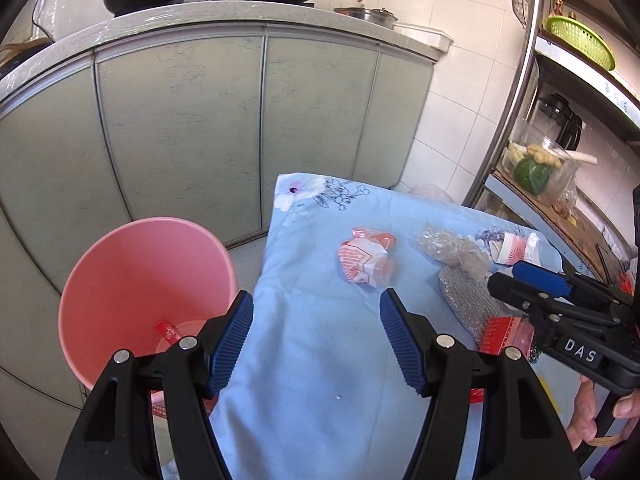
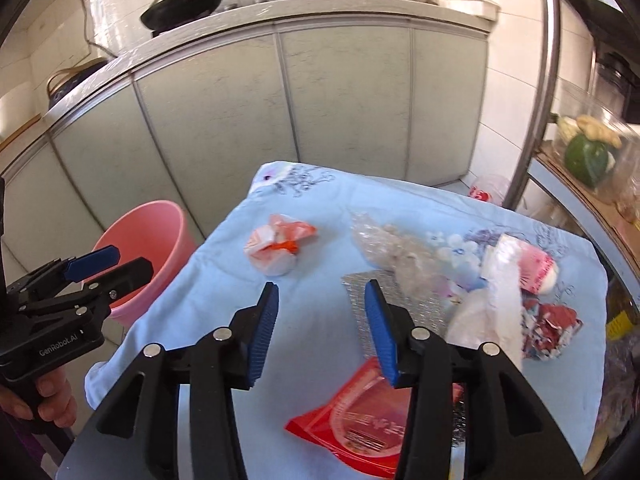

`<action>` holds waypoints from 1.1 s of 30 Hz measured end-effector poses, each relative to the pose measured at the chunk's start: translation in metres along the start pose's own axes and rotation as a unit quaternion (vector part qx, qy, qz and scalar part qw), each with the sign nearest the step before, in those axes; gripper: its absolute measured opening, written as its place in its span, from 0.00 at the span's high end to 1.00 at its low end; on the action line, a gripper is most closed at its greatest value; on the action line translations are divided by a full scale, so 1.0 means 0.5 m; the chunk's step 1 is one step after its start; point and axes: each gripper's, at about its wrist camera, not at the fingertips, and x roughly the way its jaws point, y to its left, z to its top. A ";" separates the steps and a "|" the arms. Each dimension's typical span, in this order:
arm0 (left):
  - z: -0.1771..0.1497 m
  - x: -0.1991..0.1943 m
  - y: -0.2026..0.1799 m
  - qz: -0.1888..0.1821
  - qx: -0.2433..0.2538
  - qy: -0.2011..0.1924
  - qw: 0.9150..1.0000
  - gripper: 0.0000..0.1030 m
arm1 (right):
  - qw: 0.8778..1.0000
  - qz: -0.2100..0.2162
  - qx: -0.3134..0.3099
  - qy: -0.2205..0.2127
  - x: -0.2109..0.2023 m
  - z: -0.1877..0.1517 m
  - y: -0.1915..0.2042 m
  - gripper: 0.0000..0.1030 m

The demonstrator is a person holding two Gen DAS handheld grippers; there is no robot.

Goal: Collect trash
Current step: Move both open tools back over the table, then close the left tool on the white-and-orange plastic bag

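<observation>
Trash: several pieces lie on the blue floral cloth [image 2: 208, 280] over the table: a crumpled orange-and-white wrapper [image 2: 278, 246] toward the far left, a clear crinkled plastic bag [image 2: 394, 250] to its right, a red flat packet [image 2: 360, 420] nearest the right gripper, and a pink-and-white paper wad [image 2: 532, 270] with torn red scraps [image 2: 554, 326] at the right edge.
Silver mesh pad: [image 2: 384, 300] lies under the clear bag and the packet (whether it counts as trash I cannot tell).
Bin: a pink bucket [image 1: 140, 288] stands on the floor just beside the table's left edge; one red scrap [image 1: 168, 330] already lies in its bottom.
Right gripper: [image 2: 322, 320] fingers spread partway, nothing between them, hovering over the cloth above the red packet.
Left gripper: [image 1: 316, 338] fingers spread wide and empty, poised between the bucket and the orange wrapper.
Step in hand: probably an approach for the next pick, with most trash still on the table.
Next move: lower onto one piece, likely the red packet or the orange wrapper, pinch it without catching the cloth, then carry it over the bucket.
</observation>
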 end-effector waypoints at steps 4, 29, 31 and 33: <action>0.006 0.020 -0.022 -0.008 0.006 0.007 1.000 0.37 | 1.000 -0.022 0.010 -0.011 -0.019 -0.007 -0.040 0.56; 0.054 0.247 -0.092 0.004 0.042 0.072 0.996 0.54 | 0.993 -0.073 0.090 -0.038 -0.100 -0.032 -0.235 0.56; 0.052 0.245 -0.098 -0.005 0.048 0.068 0.997 0.67 | 0.993 -0.068 0.091 -0.034 -0.097 -0.036 -0.239 0.56; 0.050 0.237 -0.107 -0.004 0.055 0.061 0.997 0.71 | 0.994 -0.063 0.090 -0.026 -0.087 -0.041 -0.238 0.56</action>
